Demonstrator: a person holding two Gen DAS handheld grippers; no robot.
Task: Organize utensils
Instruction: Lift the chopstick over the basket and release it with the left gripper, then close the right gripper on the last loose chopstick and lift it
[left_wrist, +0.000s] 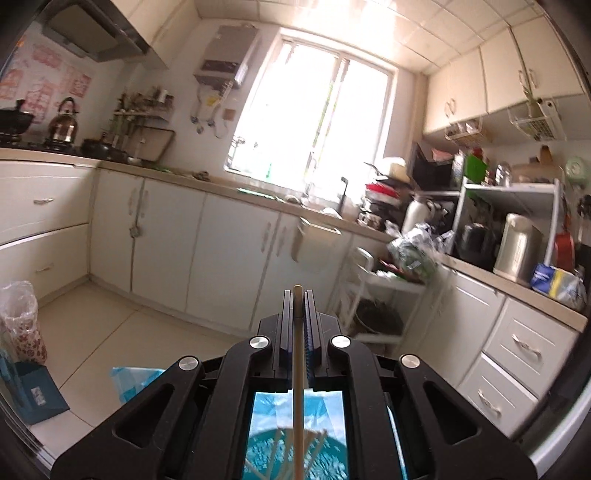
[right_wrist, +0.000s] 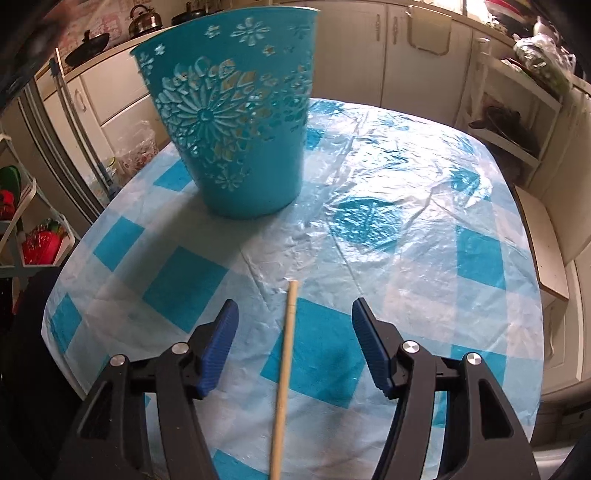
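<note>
Chopstick (left_wrist: 297, 343): thin, pale wood, pinched between closed pads of left gripper (left_wrist: 297, 295), tip poking past at 12 o'clock. Second chopstick (right_wrist: 286, 354) flat on checked tablecloth (right_wrist: 406, 221), between wide-spread fingers of right gripper (right_wrist: 294, 314), untouched; lower end cut off by frame. Teal cut-out bucket (right_wrist: 236, 122) at 11 o'clock, upright, rim cropped. Kitchen cabinets (left_wrist: 229, 243) blurred.

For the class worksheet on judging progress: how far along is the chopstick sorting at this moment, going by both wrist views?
Done: several chopsticks already stand in the turquoise cut-out bin. In hand: the left claw is shut on one chopstick, held above that bin. Left: another chopstick lies on the blue checked tablecloth, between the fingers of the open right claw, not gripped. More beyond these cannot be seen.
</note>
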